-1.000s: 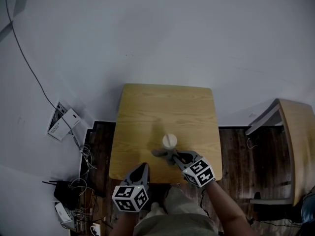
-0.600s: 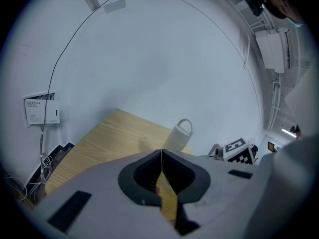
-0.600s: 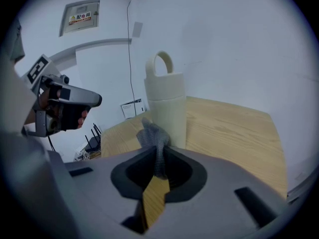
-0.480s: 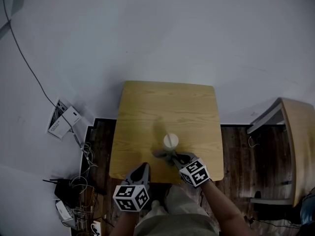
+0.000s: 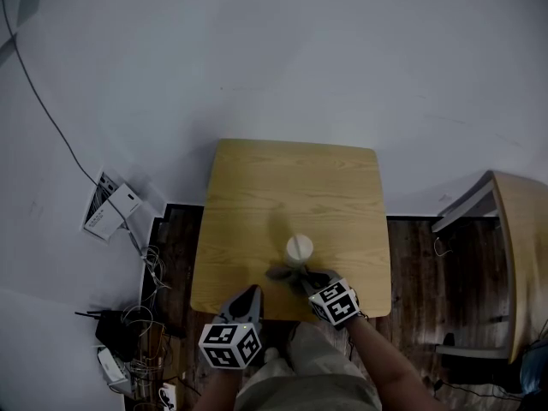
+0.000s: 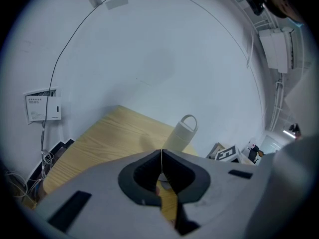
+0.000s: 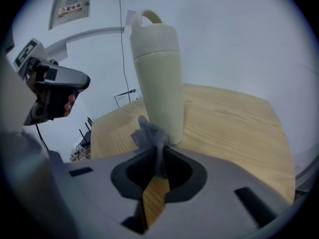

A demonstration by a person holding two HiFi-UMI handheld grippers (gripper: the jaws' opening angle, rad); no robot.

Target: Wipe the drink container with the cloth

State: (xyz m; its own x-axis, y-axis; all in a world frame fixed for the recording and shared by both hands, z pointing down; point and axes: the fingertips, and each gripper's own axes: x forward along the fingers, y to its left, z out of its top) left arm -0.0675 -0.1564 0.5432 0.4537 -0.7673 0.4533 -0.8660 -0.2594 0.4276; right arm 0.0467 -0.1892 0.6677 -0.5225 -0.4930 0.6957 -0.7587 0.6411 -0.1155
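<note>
A tall cream drink container [image 5: 298,248] [image 7: 157,78] [image 6: 180,133] with a loop handle on its lid stands upright on the wooden table [image 5: 291,195], near the front edge. My right gripper [image 5: 306,279] [image 7: 159,156] is shut on a grey cloth [image 7: 152,138] [image 5: 284,273], and the bunched cloth touches the lower side of the container. My left gripper [image 5: 250,296] [image 6: 161,156] hangs at the table's front edge, left of the container, shut with nothing between its jaws.
The small table stands against a pale wall. Dark floor lies around it, with cables and small boxes [image 5: 116,349] at the left and a wall-mounted box [image 5: 110,208]. A second wooden piece of furniture [image 5: 514,247] is at the right.
My right gripper has sunk with the cloth, down the container's side toward the tabletop and the table's front edge. The left gripper and the container have stayed put.
</note>
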